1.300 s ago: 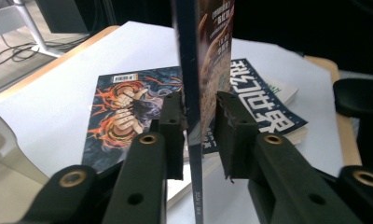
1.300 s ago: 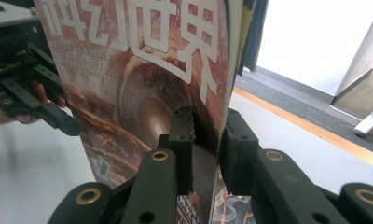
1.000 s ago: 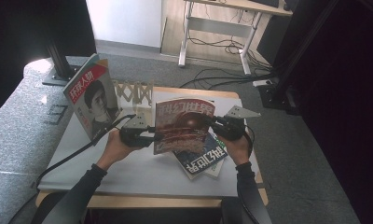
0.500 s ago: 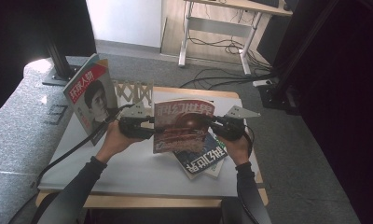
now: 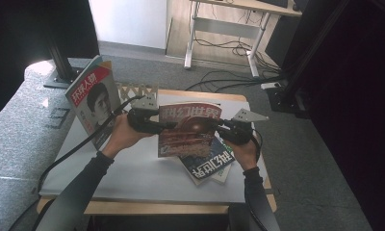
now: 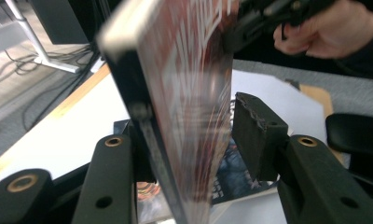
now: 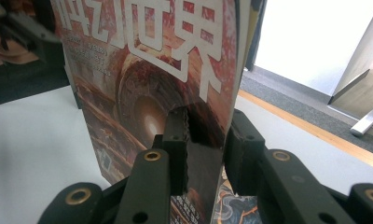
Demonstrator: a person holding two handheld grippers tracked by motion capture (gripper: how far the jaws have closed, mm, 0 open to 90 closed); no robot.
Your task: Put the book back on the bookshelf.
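The red magazine (image 5: 188, 130) is held upright above the counter (image 5: 133, 168), over two more magazines (image 5: 207, 163) lying flat. The right gripper (image 5: 219, 127) is clamped on its right edge. The left gripper (image 5: 164, 126) straddles its left edge: its jaws have just been opening, and one pad now stands clear of the pages (so its hold looks released). The step in hand seems to be passing the magazine to one hand. Next, the left should back off sideways, and the right must carry it alone, perhaps to the wooden rack (image 5: 135, 91) beside the portrait magazine (image 5: 92, 103).
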